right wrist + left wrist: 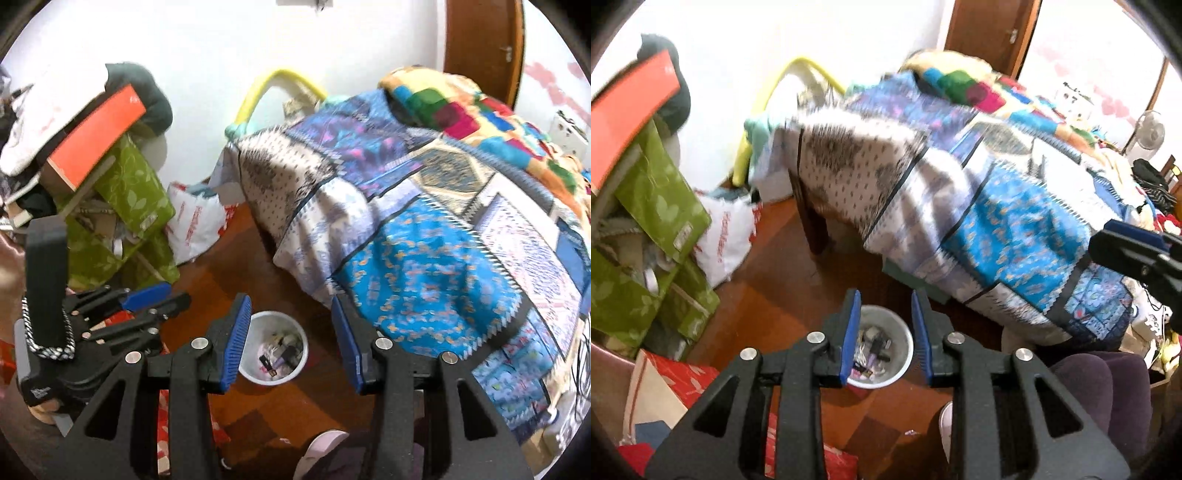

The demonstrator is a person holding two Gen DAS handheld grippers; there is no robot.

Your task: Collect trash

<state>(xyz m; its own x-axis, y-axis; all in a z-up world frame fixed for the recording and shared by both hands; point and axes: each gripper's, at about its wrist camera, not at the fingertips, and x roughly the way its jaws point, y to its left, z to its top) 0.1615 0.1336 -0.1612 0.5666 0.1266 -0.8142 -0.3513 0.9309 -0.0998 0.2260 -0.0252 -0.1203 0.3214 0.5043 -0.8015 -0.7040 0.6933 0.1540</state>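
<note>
A small white waste bin [886, 309] stands on the wooden floor beside the bed, holding several small bits of trash [873, 350]. My left gripper [885, 295] hangs above it, open, with nothing between its blue pads; the bin shows through the gap. In the right wrist view the same bin [258, 374] lies below my right gripper [290, 299], which is open wider and empty. The trash [279, 356] inside includes dark and purple pieces. The left gripper [147, 295] also appears at the left of that view, and the right gripper's tip [1126, 240] at the right edge of the left wrist view.
A bed with a patchwork quilt [424, 258] fills the right side. Green bags [129, 206], an orange box [99, 136] and a white plastic bag [195, 225] are piled at the left wall. A red patterned bag [687, 384] lies near. A person's purple-clad leg [1108, 387] and slipper [325, 446] are below.
</note>
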